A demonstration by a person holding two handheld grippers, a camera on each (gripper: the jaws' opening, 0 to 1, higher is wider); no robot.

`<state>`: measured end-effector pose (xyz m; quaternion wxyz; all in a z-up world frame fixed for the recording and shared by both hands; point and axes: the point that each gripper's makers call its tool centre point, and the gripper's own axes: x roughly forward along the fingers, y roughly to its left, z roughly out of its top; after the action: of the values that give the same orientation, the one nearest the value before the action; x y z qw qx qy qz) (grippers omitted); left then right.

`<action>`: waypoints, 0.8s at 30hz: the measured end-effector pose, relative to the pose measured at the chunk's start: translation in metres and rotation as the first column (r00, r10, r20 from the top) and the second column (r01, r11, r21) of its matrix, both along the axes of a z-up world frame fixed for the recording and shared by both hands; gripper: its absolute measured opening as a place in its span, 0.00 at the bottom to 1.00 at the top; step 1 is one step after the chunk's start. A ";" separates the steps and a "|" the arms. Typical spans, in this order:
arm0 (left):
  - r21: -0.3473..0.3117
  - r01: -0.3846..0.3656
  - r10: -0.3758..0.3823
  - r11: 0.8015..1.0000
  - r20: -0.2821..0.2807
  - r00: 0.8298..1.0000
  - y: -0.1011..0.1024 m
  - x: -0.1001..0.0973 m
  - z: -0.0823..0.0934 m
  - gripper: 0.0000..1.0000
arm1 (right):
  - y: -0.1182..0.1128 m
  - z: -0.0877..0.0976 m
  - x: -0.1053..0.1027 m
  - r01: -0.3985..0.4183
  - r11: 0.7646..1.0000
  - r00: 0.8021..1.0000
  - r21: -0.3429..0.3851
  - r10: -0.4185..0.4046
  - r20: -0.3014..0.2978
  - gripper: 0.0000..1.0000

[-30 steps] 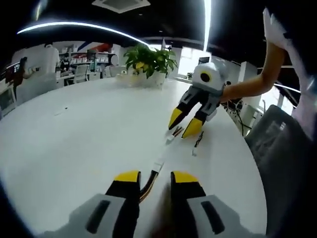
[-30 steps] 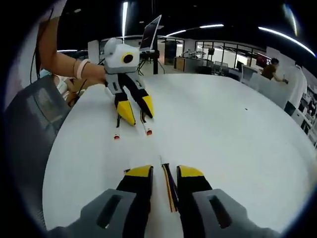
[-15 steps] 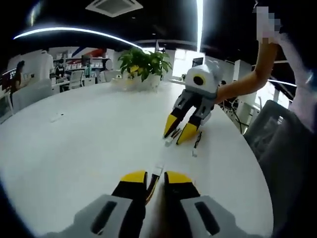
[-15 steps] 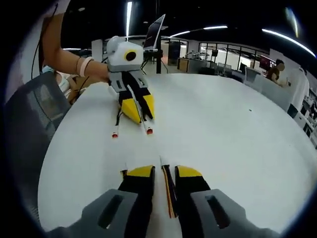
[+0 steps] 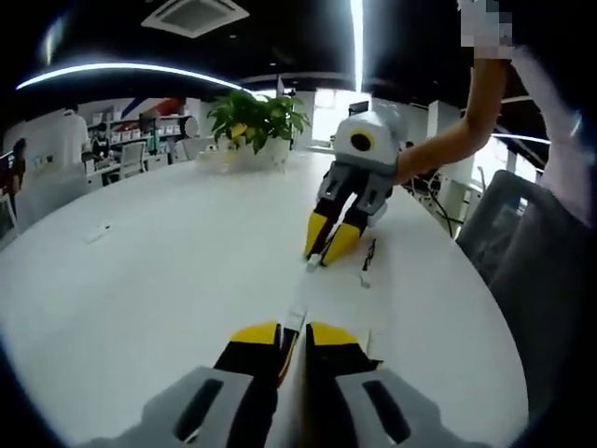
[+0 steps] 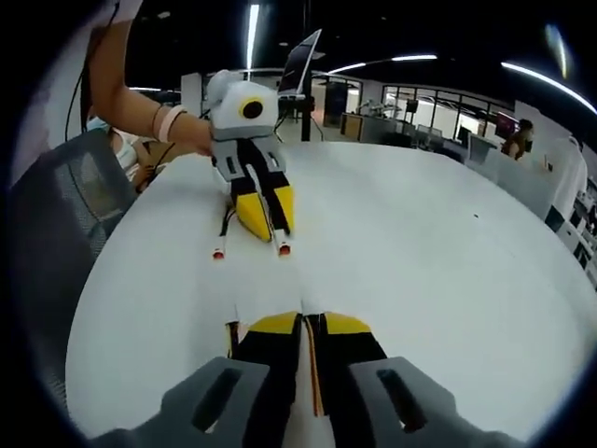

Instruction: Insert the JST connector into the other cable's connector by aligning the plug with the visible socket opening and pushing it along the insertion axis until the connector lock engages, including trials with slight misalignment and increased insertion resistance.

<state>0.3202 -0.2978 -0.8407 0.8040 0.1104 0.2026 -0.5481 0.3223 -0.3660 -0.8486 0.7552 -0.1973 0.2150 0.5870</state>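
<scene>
Over the last second both yellow-tipped grippers narrowed: the left gripper (image 5: 292, 333) pinched the multicoloured wire cable (image 5: 288, 343), and the right gripper (image 6: 301, 324) clamped the other thin wire cable (image 6: 309, 369). The small white JST connector (image 5: 297, 312) pointed toward twelve o'clock on the white round table (image 5: 140, 271), well apart from its mate. Both cables looked secured, so lifting and aligning probably came next.

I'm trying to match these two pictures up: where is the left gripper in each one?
Left gripper view: the left gripper rises from the bottom centre, jaws shut on a cable.
Right gripper view: it sits upper left of centre, pointing toward the camera.
Shared landmark: the white table.
</scene>
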 end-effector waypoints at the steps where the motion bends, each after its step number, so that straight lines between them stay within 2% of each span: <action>1: 0.002 0.001 -0.001 1.000 -0.001 1.000 0.001 -0.001 -0.001 0.03 | 0.000 0.000 0.000 0.001 1.000 1.000 0.000 -0.001 0.000 0.07; 11: -0.012 0.021 -0.021 1.000 0.036 0.999 -0.006 0.004 -0.001 0.02 | -0.001 -0.001 0.003 -0.006 1.000 1.000 0.011 0.006 -0.004 0.05; 18: 0.003 0.033 -0.033 0.999 0.049 0.998 -0.006 0.005 -0.001 0.01 | 0.002 0.000 0.000 -0.010 1.000 0.999 0.010 0.010 -0.037 0.05; 24: -0.002 0.034 -0.034 0.999 0.044 0.998 -0.007 0.005 -0.001 0.01 | 0.011 0.011 -0.006 -0.045 0.998 0.998 0.039 0.046 -0.032 0.04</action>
<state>0.3255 -0.3045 -0.8415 0.7989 0.1246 0.1822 -0.5596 0.3164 -0.3546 -0.8372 0.7415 -0.1780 0.2114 0.6113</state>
